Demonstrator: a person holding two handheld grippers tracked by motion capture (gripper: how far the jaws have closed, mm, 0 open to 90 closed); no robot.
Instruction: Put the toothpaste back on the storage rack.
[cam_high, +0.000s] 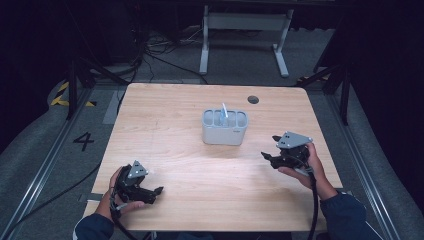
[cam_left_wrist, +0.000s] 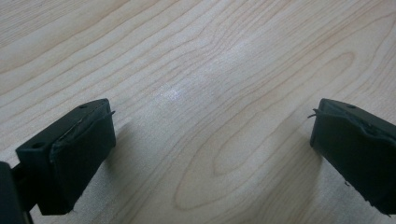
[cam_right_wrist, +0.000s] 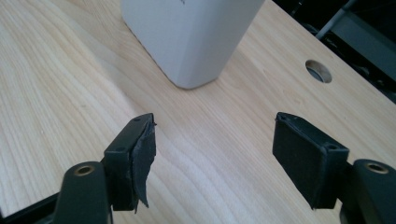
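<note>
Centrally on the pale wooden surface (cam_high: 165, 150) stands a grey plastic holder with compartments along its top (cam_high: 224, 131), upright; a slim translucent blue item (cam_high: 224, 114) pokes from a middle compartment. The holder looks light, stiff and smooth-walled, best taken across its narrow sides. The right gripper (cam_high: 269, 147), jaws open and empty, sits near it; the left gripper (cam_high: 156, 192), jaws wide open, rests well apart.

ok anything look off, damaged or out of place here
One thing: the black pad on a finger of the right gripper is peeling, its lower edge hanging loose in a torn flap. The left gripper's pads look frayed at the edges too. The grey caddy stands upright on the table, nothing spilled.
</note>
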